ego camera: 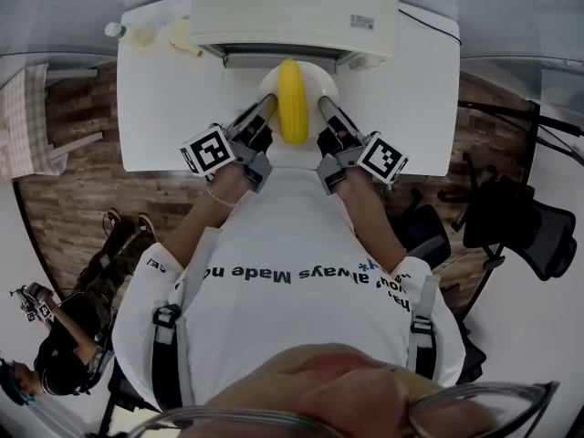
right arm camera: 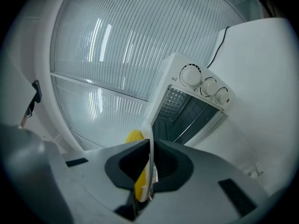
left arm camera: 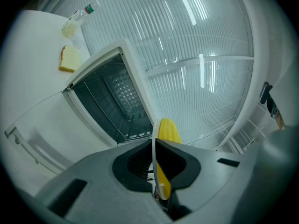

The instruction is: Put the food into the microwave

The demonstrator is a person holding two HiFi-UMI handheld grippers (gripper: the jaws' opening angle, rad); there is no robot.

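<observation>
A yellow corn cob lies on a white plate, held level just in front of the white microwave, whose door hangs open. My left gripper is shut on the plate's left rim and my right gripper on its right rim. In the left gripper view the plate rim stands edge-on between the jaws, with the corn behind it and the dark microwave cavity ahead. The right gripper view shows the rim, the corn and the cavity below the knobs.
The microwave stands on a white table. At the table's back left are a small bottle and a pale yellow slice. A black office chair is on the floor at right, and another person is at lower left.
</observation>
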